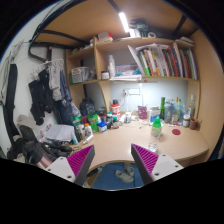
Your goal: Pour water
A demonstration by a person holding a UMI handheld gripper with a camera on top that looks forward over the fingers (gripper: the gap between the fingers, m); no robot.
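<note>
My gripper [112, 163] is open and empty, its two magenta pads [80, 161] spread wide above the near edge of a light wooden desk [120, 142]. A clear bottle with a green cap [156, 127] stands on the desk ahead and to the right of the fingers. Other bottles and cups [176, 112] are grouped at the back right of the desk. Between the fingers, below the desk edge, I see a blue floor area with light slippers [124, 172].
A wooden bookshelf [150, 62] with books rises behind the desk. Clutter of small items [105, 120] lines the back of the desk. Clothes and bags [40, 100] hang at the left, and a ceiling light [124, 20] is on.
</note>
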